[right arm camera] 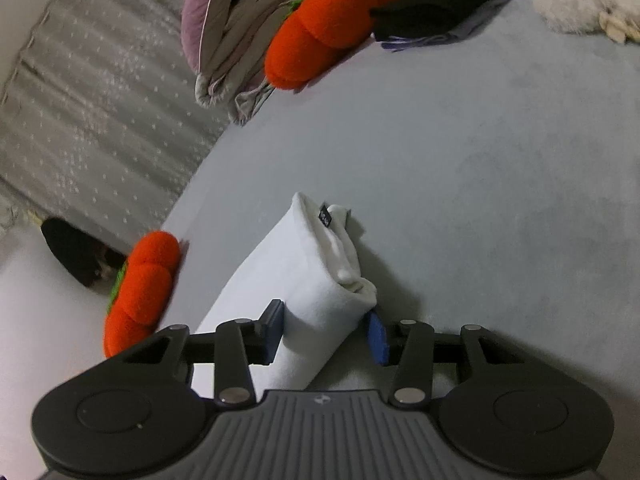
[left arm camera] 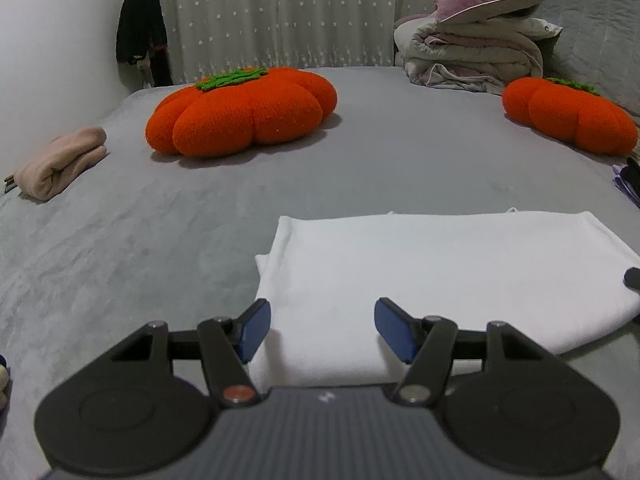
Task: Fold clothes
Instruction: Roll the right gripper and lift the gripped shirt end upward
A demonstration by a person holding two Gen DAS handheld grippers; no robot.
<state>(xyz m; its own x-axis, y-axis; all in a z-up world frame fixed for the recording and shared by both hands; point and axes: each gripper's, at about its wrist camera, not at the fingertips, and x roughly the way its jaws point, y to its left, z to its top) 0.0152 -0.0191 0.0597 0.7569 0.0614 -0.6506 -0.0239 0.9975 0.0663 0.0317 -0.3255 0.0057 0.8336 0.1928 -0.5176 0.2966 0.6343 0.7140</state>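
A white garment [left arm camera: 440,264], folded into a thick rectangle, lies on the grey bed [left arm camera: 120,260]. My left gripper [left arm camera: 324,330] hovers over its near left corner. The blue pads stand wide apart and hold nothing. In the right wrist view the same white garment [right arm camera: 304,264] shows its folded end, with a small dark label at the far tip. My right gripper [right arm camera: 326,336] straddles that end with both pads against the cloth, which fills the gap between them.
Two orange pumpkin cushions [left arm camera: 240,112] [left arm camera: 568,116] sit further back on the bed. A folded pink garment [left arm camera: 60,164] lies at the left edge. Stacked quilts with a purple pillow [left arm camera: 472,52] fill the far right corner. Dark clothes [right arm camera: 432,12] lie beyond.
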